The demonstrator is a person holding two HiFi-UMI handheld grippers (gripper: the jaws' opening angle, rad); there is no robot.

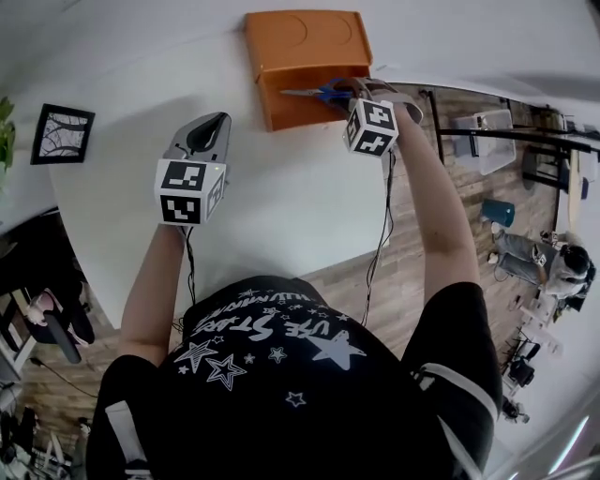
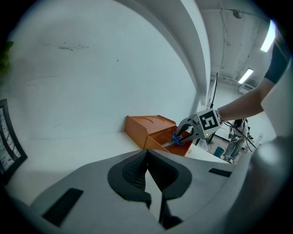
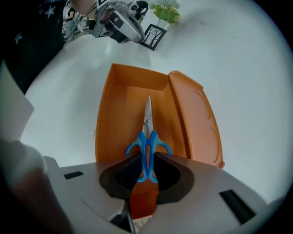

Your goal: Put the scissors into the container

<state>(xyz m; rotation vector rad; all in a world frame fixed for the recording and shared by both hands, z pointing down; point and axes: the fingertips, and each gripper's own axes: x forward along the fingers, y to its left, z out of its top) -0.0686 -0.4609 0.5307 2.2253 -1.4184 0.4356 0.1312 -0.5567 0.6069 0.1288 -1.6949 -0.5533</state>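
Note:
An orange container (image 1: 302, 103) lies open at the far side of the white table, its lid (image 1: 303, 39) folded back. My right gripper (image 1: 354, 87) is shut on blue-handled scissors (image 1: 323, 93) and holds them over the container's open tray. In the right gripper view the scissors (image 3: 147, 141) hang above the tray (image 3: 110, 123), blades pointing away, handles pinched between the jaws of that gripper (image 3: 146, 170). My left gripper (image 1: 202, 133) hovers over the table to the left, away from the container; its jaws (image 2: 147, 176) are closed together with nothing between them. From there the container (image 2: 151, 130) shows ahead.
A framed picture (image 1: 61, 133) lies at the table's left end, with a plant (image 3: 164, 13) near it. The table edge (image 1: 394, 244) runs close on the right, above a wooden floor with a plastic bin (image 1: 487, 136). A person (image 1: 548, 262) sits farther right.

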